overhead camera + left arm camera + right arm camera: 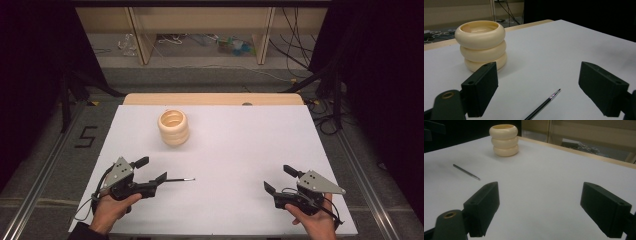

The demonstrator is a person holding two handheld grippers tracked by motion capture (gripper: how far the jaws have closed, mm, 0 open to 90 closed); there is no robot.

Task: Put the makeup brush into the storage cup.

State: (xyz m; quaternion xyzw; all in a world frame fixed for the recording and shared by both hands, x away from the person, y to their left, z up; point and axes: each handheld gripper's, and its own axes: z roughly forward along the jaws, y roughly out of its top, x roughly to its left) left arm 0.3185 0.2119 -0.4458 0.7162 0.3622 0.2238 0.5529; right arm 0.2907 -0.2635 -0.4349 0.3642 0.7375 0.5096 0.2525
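**Both tongs open and empty, pen between the left jaws, holder ahead**

Left tongs (151,170): jaws spread wide, nothing gripped. We have them low over the counter (240,150) with the thin dark pen (180,179) lying flat between the jaws, its tip pointing away from them. In the left gripper view the pen (543,105) runs up from the bottom edge, nearer the middle than either jaw, not touching either as far as we can tell. Our read: that's a lined-up pre-grasp, jaws straddling the pen so a close would pinch the barrel.

Right tongs (278,179): also wide open, empty, parked low near our edge of the counter, well apart from the pen. From the right gripper view the pen (466,172) sits far off to the front-left. Looks like a standby pose, clear of the left side's work.

Further out: cream ribbed holder (173,128), three stacked rings, upright, ahead of the left tongs and slightly to their right, well beyond the pen's tip. The left gripper view looks onto its open mouth (479,26); what we can see of the inside is bare, the bottom is hidden. Likely destination for the pen, placed within the left side's reach.
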